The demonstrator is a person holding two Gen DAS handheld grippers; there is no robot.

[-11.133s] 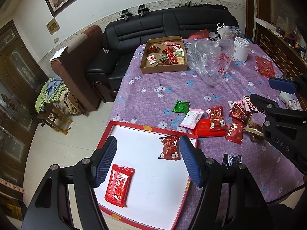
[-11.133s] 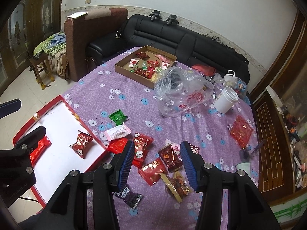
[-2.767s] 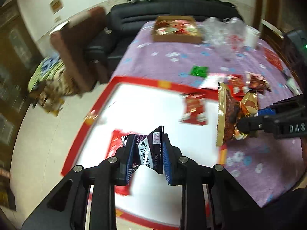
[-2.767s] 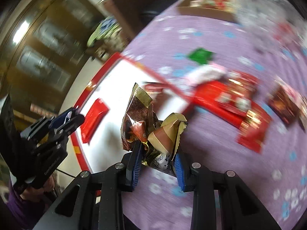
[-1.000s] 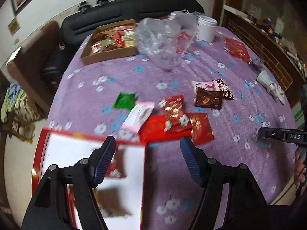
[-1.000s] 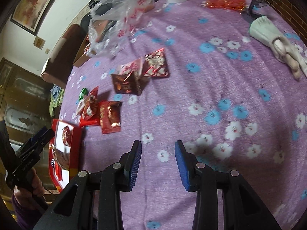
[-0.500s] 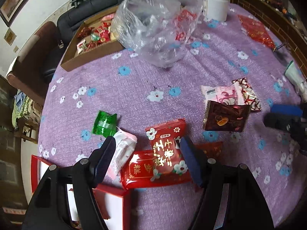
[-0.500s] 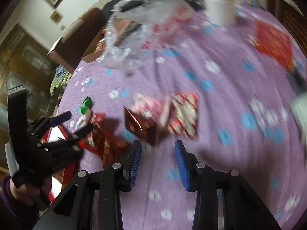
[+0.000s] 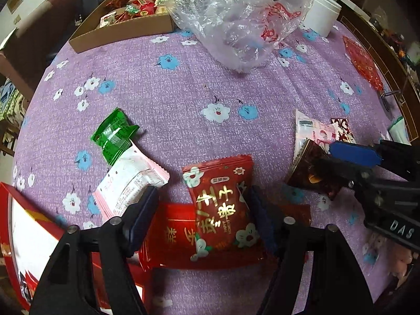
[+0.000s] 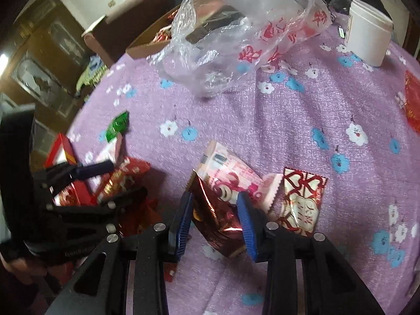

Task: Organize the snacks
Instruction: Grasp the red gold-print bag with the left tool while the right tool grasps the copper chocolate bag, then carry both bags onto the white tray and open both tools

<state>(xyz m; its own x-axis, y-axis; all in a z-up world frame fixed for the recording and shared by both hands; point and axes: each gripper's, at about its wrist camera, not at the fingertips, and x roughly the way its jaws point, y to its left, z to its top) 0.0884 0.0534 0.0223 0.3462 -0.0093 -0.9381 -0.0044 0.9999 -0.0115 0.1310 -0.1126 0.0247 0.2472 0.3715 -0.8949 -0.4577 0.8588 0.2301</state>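
Both tools now straddling new packets

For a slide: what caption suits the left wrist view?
Left gripper closing its fingers around a red snack packet.

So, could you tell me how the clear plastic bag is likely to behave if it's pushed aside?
The bag looks thin and crumpled, so it would probably collapse and slide rather than hold shape. It appears nearly empty, likely very light, and may snag the cardboard box beside it.

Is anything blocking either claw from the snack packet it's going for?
Nothing visible. The left claw is closing around the red flowered packet, which lies on top of a flat red packet. The right claw is closing around the dark brown packet, whose far end lies over a pink packet.
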